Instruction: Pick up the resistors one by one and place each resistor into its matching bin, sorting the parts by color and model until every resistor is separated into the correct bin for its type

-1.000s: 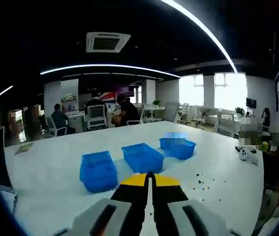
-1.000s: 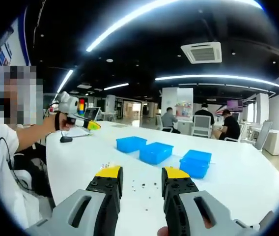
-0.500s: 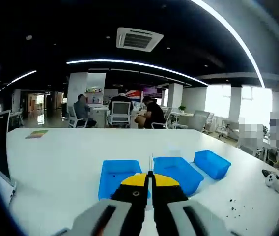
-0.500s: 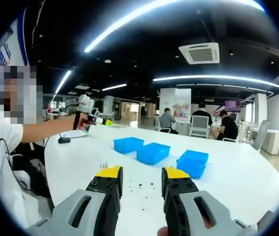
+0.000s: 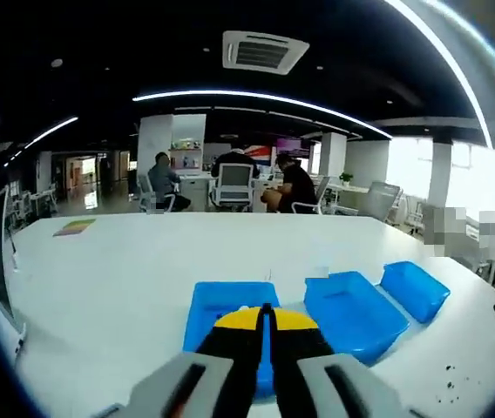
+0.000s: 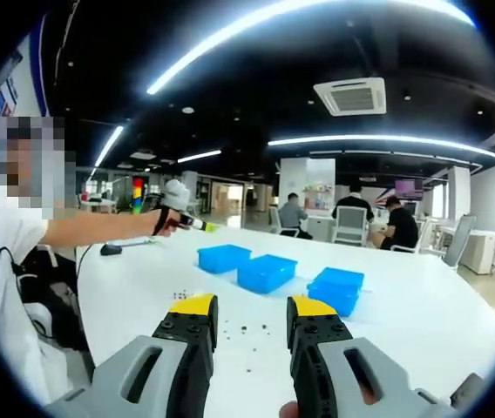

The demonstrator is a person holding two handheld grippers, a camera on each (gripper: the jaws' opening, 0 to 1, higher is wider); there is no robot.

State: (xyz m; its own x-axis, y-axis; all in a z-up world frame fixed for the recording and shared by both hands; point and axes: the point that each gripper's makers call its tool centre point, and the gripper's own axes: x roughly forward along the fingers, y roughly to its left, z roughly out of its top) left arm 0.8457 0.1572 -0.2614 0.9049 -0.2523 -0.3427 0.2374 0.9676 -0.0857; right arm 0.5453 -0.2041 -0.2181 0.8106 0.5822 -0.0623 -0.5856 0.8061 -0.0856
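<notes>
Jaws of your left gripper are pressed together above the nearest blue bin, one of three in a row on the white table. Your right gripper is spread apart, with loose resistors scattered on the table just beyond its tips.

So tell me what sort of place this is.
Most likely an open-plan office: a long white table holding three blue plastic bins, people seated on white swivel chairs at desks behind, and a ceiling air-conditioning cassette beside strip lights.
</notes>
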